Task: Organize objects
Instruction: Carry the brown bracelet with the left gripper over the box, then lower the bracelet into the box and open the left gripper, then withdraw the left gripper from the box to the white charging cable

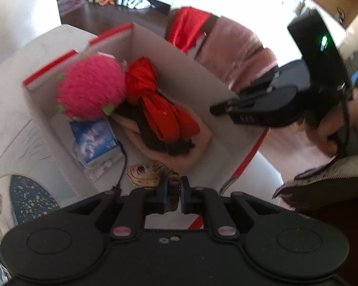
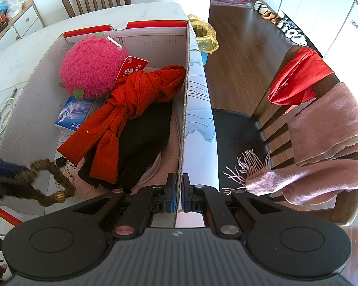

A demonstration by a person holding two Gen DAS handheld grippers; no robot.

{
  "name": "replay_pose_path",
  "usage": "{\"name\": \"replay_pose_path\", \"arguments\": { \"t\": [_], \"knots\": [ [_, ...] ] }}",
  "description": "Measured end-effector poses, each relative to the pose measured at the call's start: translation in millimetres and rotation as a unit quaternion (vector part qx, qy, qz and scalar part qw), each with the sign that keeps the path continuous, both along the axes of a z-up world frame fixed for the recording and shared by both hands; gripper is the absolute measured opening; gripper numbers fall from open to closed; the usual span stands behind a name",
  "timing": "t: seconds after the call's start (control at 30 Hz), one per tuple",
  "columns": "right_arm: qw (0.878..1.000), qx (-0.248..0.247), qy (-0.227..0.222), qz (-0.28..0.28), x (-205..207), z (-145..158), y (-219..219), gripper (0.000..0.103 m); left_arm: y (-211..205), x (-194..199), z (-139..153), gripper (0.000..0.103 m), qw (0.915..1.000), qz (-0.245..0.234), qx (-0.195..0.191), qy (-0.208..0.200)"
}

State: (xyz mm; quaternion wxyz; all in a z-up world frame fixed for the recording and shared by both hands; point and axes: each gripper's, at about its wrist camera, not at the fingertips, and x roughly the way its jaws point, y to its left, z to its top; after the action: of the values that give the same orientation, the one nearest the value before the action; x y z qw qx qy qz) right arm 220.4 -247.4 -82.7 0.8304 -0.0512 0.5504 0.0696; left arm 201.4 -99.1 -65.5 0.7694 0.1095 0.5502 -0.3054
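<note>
Item: brown braided loop (image 2: 47, 181), light, limp, pinched at one end by left gripper (image 1: 171, 190) over box (image 2: 186, 109); right gripper (image 2: 177, 196) clamped box wall.

Not much here can be read. The red tag (image 2: 131, 68) beside the pink plush (image 2: 92, 65) carries a panda face and white Chinese characters, one looking like 水, the rest too tilted to make out. The blue box (image 2: 71, 116) under the plush shows a white cartoon figure and a small round logo with a line of tiny Chinese print at its lower corner, too small to read. From the left wrist view the box (image 1: 95, 140) is only a blur.
</note>
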Motion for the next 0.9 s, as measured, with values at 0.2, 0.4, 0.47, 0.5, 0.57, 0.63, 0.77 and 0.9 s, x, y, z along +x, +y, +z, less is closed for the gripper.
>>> {"name": "replay_pose_path", "arguments": {
  "t": [0.2, 0.4, 0.47, 0.5, 0.57, 0.63, 0.77, 0.9],
  "knots": [
    [1.000, 0.000, -0.001, 0.000, 0.8, 0.2, 1.8, 0.004, -5.4, 7.6, -20.7, 0.011, 0.9995, -0.008, 0.021, 0.020],
    [1.000, 0.000, -0.001, 0.000, 0.6, 0.1, 1.4, 0.004, -4.9, 17.5, -33.8, 0.019, 0.9986, 0.009, 0.048, 0.018],
    [1.000, 0.001, -0.001, -0.001, 1.0, 0.0, 2.0, 0.004, -2.2, 18.7, -31.9, 0.027, 0.9987, 0.014, 0.047, 0.014],
    [1.000, 0.001, -0.001, -0.001, 1.4, 0.0, 2.9, 0.004, -0.2, 19.2, -30.4, 0.030, 0.9988, 0.017, 0.044, 0.011],
    [1.000, 0.001, -0.001, -0.001, 2.1, -0.1, 3.6, 0.004, 2.6, 19.3, -26.9, 0.052, 0.9989, 0.023, 0.042, 0.003],
    [1.000, 0.001, -0.001, -0.001, 1.6, -0.1, 3.2, 0.004, 6.1, 17.6, -20.2, 0.066, 0.9990, 0.028, 0.034, -0.012],
    [1.000, 0.001, -0.001, -0.001, 1.0, -0.1, 2.3, 0.004, 10.1, 16.1, -8.8, 0.067, 0.9988, 0.033, 0.025, -0.026],
    [1.000, 0.002, -0.001, -0.001, 1.3, -0.4, 2.8, 0.004, 17.8, 17.2, 2.4, 0.067, 0.9977, 0.054, 0.013, -0.039]
  ]
}}
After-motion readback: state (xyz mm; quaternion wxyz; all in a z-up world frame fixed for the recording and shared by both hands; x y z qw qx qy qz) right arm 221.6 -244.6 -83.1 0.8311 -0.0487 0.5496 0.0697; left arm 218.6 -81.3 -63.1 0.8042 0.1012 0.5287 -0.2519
